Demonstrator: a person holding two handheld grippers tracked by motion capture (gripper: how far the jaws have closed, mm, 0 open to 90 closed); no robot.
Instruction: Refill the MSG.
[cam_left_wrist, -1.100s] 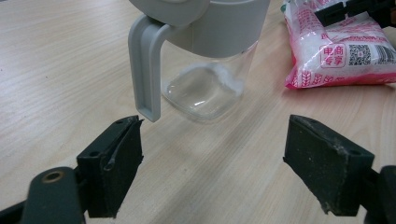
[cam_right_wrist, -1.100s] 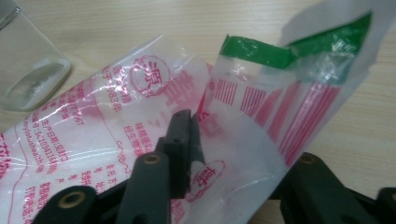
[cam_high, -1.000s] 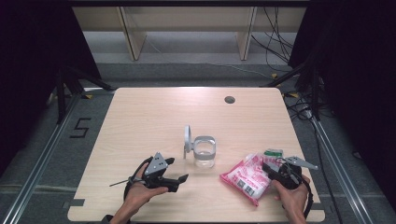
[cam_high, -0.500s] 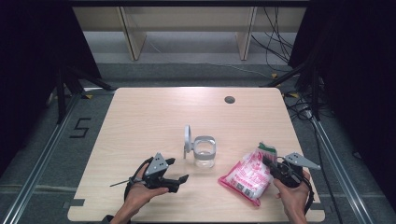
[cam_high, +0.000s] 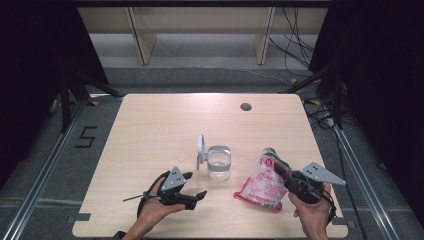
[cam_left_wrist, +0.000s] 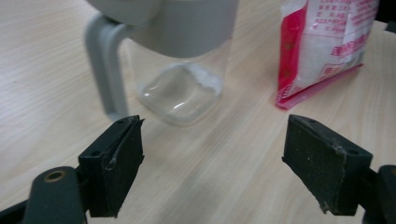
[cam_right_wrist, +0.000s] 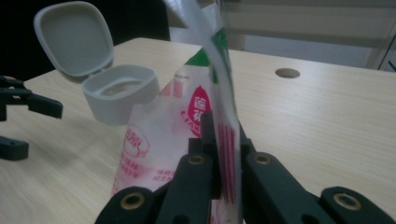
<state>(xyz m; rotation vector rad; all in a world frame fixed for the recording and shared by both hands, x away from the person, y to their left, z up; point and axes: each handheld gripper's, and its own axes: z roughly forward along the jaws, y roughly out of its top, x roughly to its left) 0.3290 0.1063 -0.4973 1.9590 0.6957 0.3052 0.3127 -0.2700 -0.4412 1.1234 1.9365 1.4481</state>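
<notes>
**Now: pink bag pinched upright beside the open jar**

Over on the person's right, the right gripper (cam_high: 281, 172) has its jaws pressed together on the edge of the pink bag (cam_high: 262, 184), which stands tilted on the table (cam_high: 150, 125) with its lower end on the wood and its green-trimmed top raised. In the right gripper view the bag's thin edge (cam_right_wrist: 224, 121) runs straight up between the two black jaws. Just beside the bag, toward the middle of the table, sits the clear jar (cam_high: 219, 162), its grey hinged lid (cam_high: 200, 150) flipped up on the far side from the bag. The left gripper (cam_high: 194, 190) rests in the person's hand near the front edge, jaws spread wide and holding nothing, pointing toward the jar.
</notes>
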